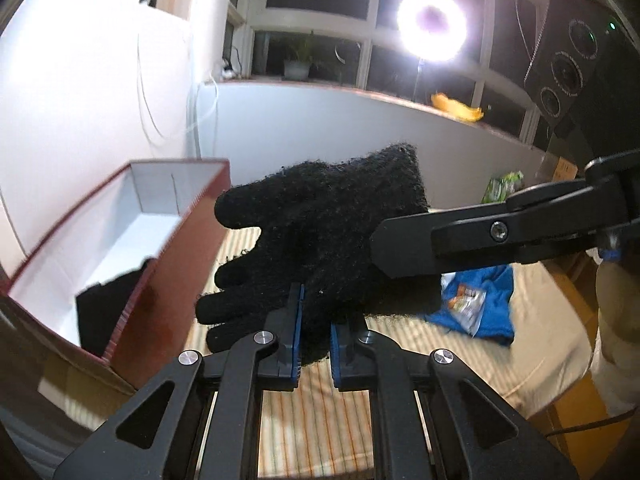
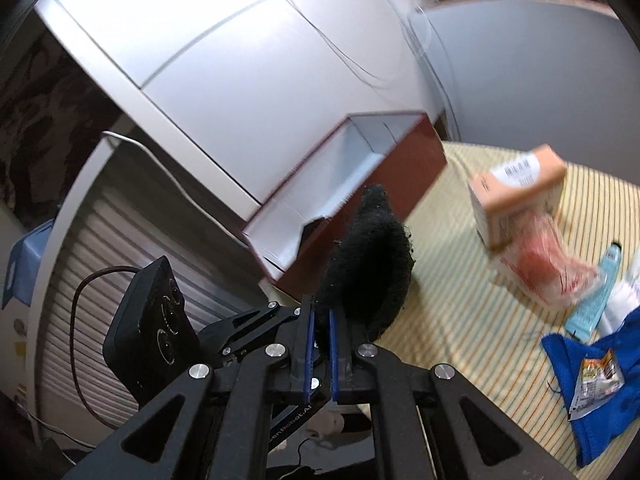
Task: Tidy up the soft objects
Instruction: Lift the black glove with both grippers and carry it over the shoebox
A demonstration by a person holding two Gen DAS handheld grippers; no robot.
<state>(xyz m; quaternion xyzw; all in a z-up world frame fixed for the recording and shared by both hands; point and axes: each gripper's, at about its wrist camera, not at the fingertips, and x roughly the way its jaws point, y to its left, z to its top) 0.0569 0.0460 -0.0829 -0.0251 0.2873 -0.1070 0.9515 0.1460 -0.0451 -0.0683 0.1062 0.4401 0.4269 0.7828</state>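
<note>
The left gripper (image 1: 314,340) is clamped tight on the lower edge of a black knitted glove (image 1: 320,232), its blue pads pinching a fold of wool, while the right gripper (image 1: 384,248) reaches in from the right side and bites the glove's cuff edge; in the right wrist view that same right gripper (image 2: 320,344) is closed nearly flat on a bunched end of the glove (image 2: 368,264). So the glove hangs spread between the two, clear of the striped mat (image 1: 320,420), with its fingers pointing toward the red box (image 1: 176,256) that stands open just beside it on the left. Something dark already lies in the near end of the box's white inside. The likeliest trouble is the thin pinch: each grip takes only an edge of loose knit, so a pull apart or a quick swing could drag the wool out of one side and leave the glove dangling from the other. The near wall of the box is also close to the drooping glove fingers, which could catch on the rim and tip or shove the light box. Room to move is best upward and over the box opening; to the right the mat holds a blue cloth (image 2: 592,380), a snack packet (image 2: 596,380) and a small carton (image 2: 520,192), well apart from the glove.
</note>
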